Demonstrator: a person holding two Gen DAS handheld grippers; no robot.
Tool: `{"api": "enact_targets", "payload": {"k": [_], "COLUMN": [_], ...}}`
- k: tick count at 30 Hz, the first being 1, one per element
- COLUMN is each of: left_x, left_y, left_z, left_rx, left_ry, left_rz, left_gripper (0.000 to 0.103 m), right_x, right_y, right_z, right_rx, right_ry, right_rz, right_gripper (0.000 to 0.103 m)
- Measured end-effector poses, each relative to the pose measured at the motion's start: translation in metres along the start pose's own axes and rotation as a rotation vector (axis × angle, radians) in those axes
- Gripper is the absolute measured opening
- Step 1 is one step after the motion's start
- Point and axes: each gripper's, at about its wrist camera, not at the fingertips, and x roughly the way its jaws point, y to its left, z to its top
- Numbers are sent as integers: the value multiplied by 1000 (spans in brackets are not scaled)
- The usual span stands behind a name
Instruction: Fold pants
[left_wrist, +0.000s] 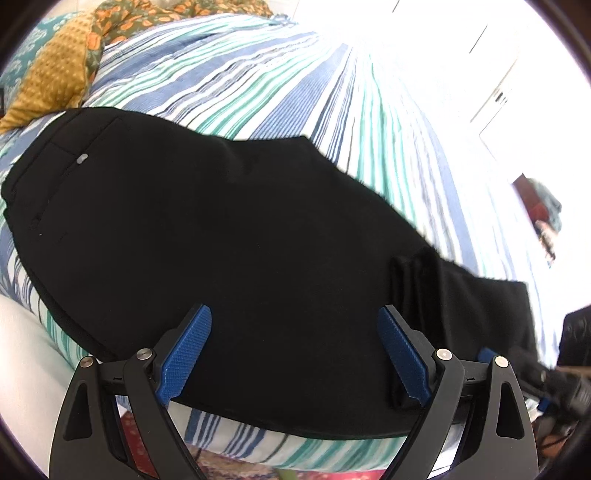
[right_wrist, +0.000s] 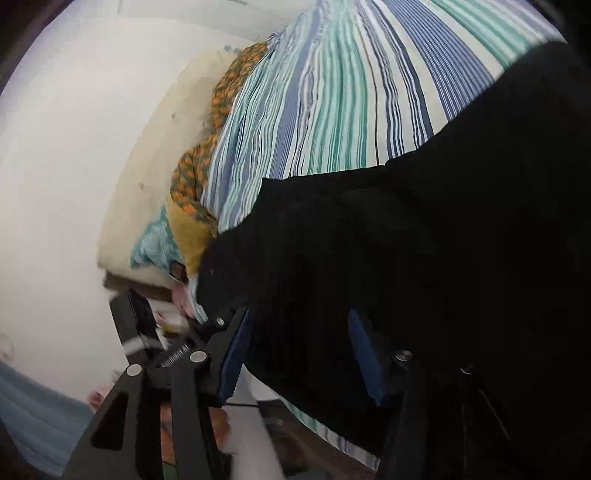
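Lying flat: matte black pants (left_wrist: 229, 221) | ribbed striped bedspread (left_wrist: 295, 81) | left gripper (left_wrist: 293, 347) fingers wide, empty | right gripper (right_wrist: 295, 354) fingers parted, empty

the black pants (left_wrist: 221, 221) cover the near edge of the striped bed (left_wrist: 295, 74), lying under both grippers. beyond them bare bedding runs open to the far edge. a yellow pillow (left_wrist: 51, 77) and floral cloth (left_wrist: 147, 14) crowd the far left corner.
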Motion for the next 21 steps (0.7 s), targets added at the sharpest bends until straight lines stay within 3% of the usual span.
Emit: {"api": "enact_targets", "payload": {"k": [2,7,12,15,17,18,19,21], "left_x": [-7,6,26,40,47,49,52,47], "left_y": [-8,-49,-75,-88,-98,-103,-106,-102], "left_z": [0,-11,-20,-25,-27,-29,-30,-26], "left_rx": [18,124,175,190,220,236,243,216], "left_ry": [-24,85,155,202,209,207,213,195], "left_rz": [-72,-252,-222,-207,-168,-146,-129,-161], "left_gripper": [91,79,80,81,76,45,24,15], "right_x": [-29,-107,-139,-138,-145,-142,-138,-131], "right_y": [13,6,-6,-2,-5,-3,1,9], "right_z": [-14,-50,-65,-61,-64,-66,-66,-68], "right_rx": [-117,-262,-235,-254,-302,-324,-347,-393], "right_ry": [-54,-218,-336,-366,-350,-340,-332,-317], "right_rz": [-94,-304,-409,-416,-443,-453,-457,-469], "right_gripper": [76,82,82,82,82,82,81,82]}}
